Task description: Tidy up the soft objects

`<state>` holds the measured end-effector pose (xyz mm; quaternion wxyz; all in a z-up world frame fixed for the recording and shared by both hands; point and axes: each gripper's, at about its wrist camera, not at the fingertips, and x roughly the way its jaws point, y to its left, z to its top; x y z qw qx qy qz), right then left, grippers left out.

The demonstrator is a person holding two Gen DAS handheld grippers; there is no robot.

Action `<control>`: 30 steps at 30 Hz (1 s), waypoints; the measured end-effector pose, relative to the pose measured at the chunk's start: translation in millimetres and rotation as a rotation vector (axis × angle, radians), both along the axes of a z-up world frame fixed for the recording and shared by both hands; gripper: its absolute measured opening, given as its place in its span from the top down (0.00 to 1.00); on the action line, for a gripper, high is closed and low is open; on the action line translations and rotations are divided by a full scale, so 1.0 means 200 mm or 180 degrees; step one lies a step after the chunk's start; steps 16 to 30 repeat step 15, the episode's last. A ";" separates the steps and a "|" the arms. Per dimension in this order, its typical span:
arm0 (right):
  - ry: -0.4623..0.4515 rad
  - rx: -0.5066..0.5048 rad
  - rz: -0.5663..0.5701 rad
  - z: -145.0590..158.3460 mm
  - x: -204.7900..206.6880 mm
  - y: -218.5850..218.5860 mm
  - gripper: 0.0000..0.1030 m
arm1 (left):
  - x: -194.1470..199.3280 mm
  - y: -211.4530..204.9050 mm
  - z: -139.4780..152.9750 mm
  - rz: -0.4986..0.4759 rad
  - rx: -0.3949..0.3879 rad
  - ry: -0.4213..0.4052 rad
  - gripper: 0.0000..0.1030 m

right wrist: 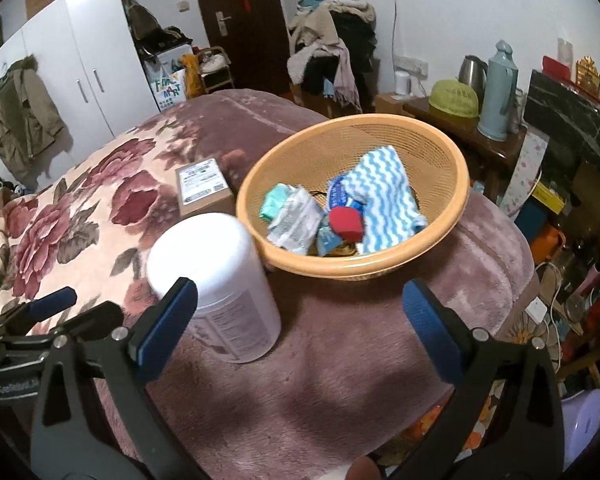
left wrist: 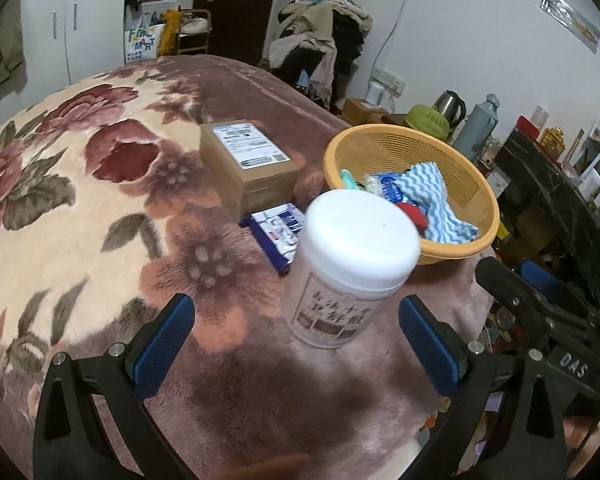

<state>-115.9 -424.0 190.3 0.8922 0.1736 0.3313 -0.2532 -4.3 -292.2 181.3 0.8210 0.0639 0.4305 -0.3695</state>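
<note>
Landmark: orange basket on the floral blanket. It holds a striped cloth, packets and a red item. A white canister stands upright just beside it. Left gripper and right gripper gape wide, both empty.

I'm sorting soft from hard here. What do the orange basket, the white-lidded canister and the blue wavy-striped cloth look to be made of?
The round orange mesh basket looks like rigid moulded plastic: fine regular perforations and a smooth glossy rim. The tall white-lidded canister seems plastic too: matte opaque lid, cloudy translucent body with printed label. The blue-and-white wavy-striped cloth appears to be soft fabric, since it folds and drapes limply.
</note>
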 end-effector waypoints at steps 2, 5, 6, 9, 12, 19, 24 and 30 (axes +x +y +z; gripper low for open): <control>-0.0033 -0.0017 0.0039 0.00 0.00 0.05 0.00 | 0.00 0.04 -0.01 0.0028 -0.0018 -0.0001 0.02; -0.0063 -0.0009 0.0073 -0.01 0.00 0.11 0.00 | 0.02 0.11 -0.02 0.0065 -0.0032 0.0021 0.02; -0.0074 -0.0008 0.0079 -0.02 0.00 0.13 0.00 | 0.01 0.13 -0.03 0.0071 -0.0037 0.0022 0.02; -0.0087 -0.0037 0.0090 -0.02 0.00 0.19 0.00 | 0.01 0.20 -0.03 0.0098 -0.0053 -0.0002 0.02; -0.0120 -0.0065 0.0139 -0.02 0.00 0.26 0.00 | 0.02 0.29 -0.04 0.0146 -0.0065 -0.0025 0.02; -0.0124 -0.0104 0.0257 -0.04 0.02 0.36 0.00 | 0.02 0.42 -0.06 0.0265 -0.0056 -0.0082 0.02; -0.0124 -0.0104 0.0257 -0.04 0.02 0.36 0.00 | 0.02 0.42 -0.06 0.0265 -0.0056 -0.0082 0.02; -0.0124 -0.0104 0.0257 -0.04 0.02 0.36 0.00 | 0.02 0.42 -0.06 0.0265 -0.0056 -0.0082 0.02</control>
